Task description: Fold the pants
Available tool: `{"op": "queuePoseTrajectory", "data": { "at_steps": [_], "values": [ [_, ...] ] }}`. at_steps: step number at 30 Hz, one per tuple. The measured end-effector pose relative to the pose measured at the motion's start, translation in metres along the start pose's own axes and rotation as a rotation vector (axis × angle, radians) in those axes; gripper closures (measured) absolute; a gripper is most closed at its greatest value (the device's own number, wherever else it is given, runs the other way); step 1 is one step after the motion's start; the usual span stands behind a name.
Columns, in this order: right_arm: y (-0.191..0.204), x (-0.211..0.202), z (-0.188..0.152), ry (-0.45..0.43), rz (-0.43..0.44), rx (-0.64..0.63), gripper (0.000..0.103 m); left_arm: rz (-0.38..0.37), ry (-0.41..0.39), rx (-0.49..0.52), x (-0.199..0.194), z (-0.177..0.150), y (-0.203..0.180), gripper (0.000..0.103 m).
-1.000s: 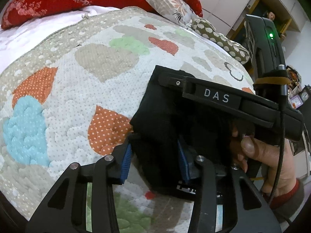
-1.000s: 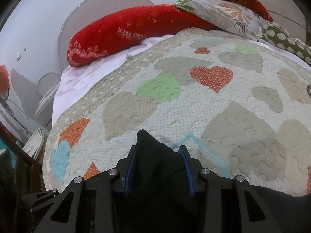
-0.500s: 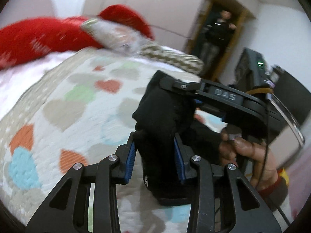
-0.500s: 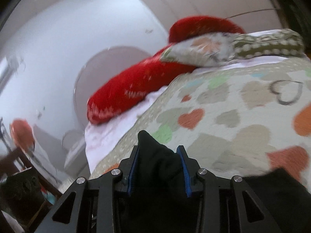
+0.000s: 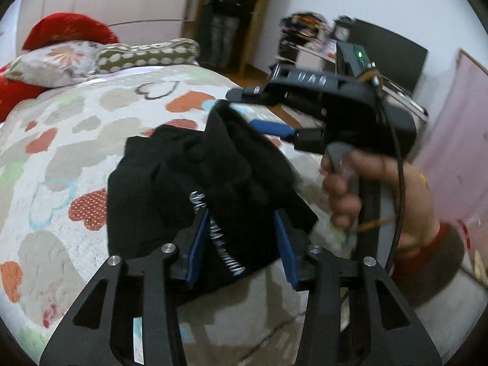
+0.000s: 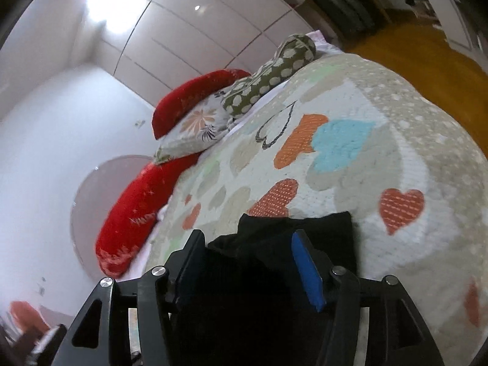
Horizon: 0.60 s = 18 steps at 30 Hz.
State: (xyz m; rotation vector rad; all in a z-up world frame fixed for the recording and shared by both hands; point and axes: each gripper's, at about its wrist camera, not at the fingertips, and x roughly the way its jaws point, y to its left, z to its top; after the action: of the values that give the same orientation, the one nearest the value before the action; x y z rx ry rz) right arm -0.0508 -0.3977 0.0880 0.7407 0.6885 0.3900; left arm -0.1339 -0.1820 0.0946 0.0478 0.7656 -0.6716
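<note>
Both grippers have just been opening: left gripper (image 5: 241,244) straddles the bunched black fabric pants (image 5: 195,177) loosely, right gripper (image 6: 247,265) stands wide around their far edge. Pants rest on the heart-patterned quilted bedspread (image 6: 350,116), directly ahead between both hands.

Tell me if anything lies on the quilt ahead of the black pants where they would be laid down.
Nothing visible does. The black pants already sit between the fingers of both grippers, and the heart-patterned quilt ahead shows only bare fabric; the pillows lie far off at its head.
</note>
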Motion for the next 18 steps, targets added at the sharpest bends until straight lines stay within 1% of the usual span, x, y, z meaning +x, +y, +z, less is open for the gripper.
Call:
{"op": "queuePoseTrajectory", "data": {
  "at_steps": [1, 2, 4, 5, 6, 8, 10, 12, 13, 14, 15, 16, 17, 18],
  "values": [
    [0.000, -0.004, 0.001, 0.009, -0.004, 0.005, 0.035, -0.002, 0.003, 0.006, -0.003, -0.001, 0.003, 0.061],
    [0.002, -0.005, 0.000, 0.018, -0.005, 0.005, 0.027, 0.002, 0.004, 0.006, -0.007, -0.002, 0.008, 0.061],
    [0.005, -0.008, -0.005, 0.043, 0.006, -0.012, 0.025, -0.001, 0.002, -0.009, -0.021, -0.003, 0.020, 0.061],
    [0.007, -0.009, -0.008, 0.058, -0.004, -0.024, 0.022, 0.002, -0.007, -0.013, -0.026, -0.004, 0.024, 0.058],
    [0.008, -0.009, -0.011, 0.070, -0.015, -0.035, 0.020, 0.024, -0.026, -0.020, -0.034, -0.003, 0.032, 0.055],
    [0.012, -0.004, -0.018, 0.089, -0.035, -0.064, 0.016, 0.064, -0.053, -0.034, -0.042, -0.005, 0.039, 0.045],
    [0.010, 0.004, -0.026, 0.124, -0.061, -0.078, 0.014, 0.083, -0.067, -0.058, -0.042, -0.004, 0.052, 0.044],
    [0.013, 0.017, -0.034, 0.181, -0.086, -0.091, 0.015, 0.100, -0.048, -0.083, -0.032, -0.005, 0.060, 0.044],
    [0.014, 0.021, -0.042, 0.200, -0.084, -0.119, 0.019, 0.103, -0.040, -0.089, -0.027, -0.006, 0.063, 0.044],
    [0.021, 0.025, -0.048, 0.202, -0.085, -0.169, 0.042, 0.108, -0.028, -0.094, -0.021, -0.008, 0.064, 0.044],
    [0.030, 0.027, -0.052, 0.189, -0.109, -0.239, 0.067, 0.116, -0.010, -0.100, -0.013, -0.009, 0.065, 0.044],
    [0.040, 0.027, -0.055, 0.177, -0.143, -0.315, 0.075, 0.121, 0.014, -0.108, -0.005, -0.010, 0.065, 0.044],
    [0.048, 0.027, -0.054, 0.175, -0.161, -0.367, 0.078, 0.120, 0.022, -0.111, -0.003, -0.010, 0.065, 0.044],
    [0.052, 0.024, -0.049, 0.173, -0.161, -0.391, 0.081, 0.124, 0.025, -0.114, 0.000, -0.007, 0.065, 0.044]
  ]
}}
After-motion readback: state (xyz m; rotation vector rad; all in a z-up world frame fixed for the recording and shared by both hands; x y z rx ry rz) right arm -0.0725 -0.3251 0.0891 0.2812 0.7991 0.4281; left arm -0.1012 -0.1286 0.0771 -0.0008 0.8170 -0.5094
